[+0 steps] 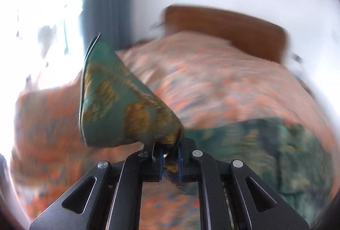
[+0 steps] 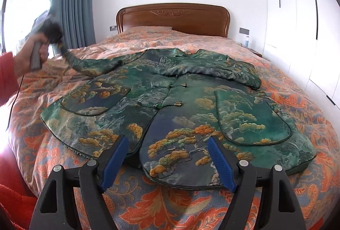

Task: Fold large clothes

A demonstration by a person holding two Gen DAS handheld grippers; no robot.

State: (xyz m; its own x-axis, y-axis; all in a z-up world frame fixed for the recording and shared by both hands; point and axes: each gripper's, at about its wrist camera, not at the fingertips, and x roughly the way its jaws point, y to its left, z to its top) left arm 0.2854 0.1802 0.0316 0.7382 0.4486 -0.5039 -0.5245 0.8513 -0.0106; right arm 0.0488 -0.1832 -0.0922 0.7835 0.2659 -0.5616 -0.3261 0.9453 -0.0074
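Observation:
A large green jacket point(image 2: 170, 102) with a gold and orange landscape print lies face up on the bed, hem towards me. Its right-hand sleeve point(image 2: 233, 72) lies across the shoulder area. The left-hand sleeve point(image 2: 89, 64) rises off the bed to my left gripper point(image 2: 51, 32), which is blurred and held by a hand point(image 2: 40, 49). In the left wrist view that gripper point(image 1: 170, 157) is shut on the sleeve, and the cuff point(image 1: 119, 102) sticks up past the pads. My right gripper point(image 2: 167, 140) stands open just above the jacket's front hem, with nothing pinched.
The bed's orange floral cover point(image 2: 297, 102) spreads around the jacket, below a wooden headboard point(image 2: 172, 17). A blue curtain point(image 2: 72, 6) and a bright window are at the left, white wardrobe doors point(image 2: 297, 17) at the right. A red sleeve point(image 2: 6, 66) shows at the left edge.

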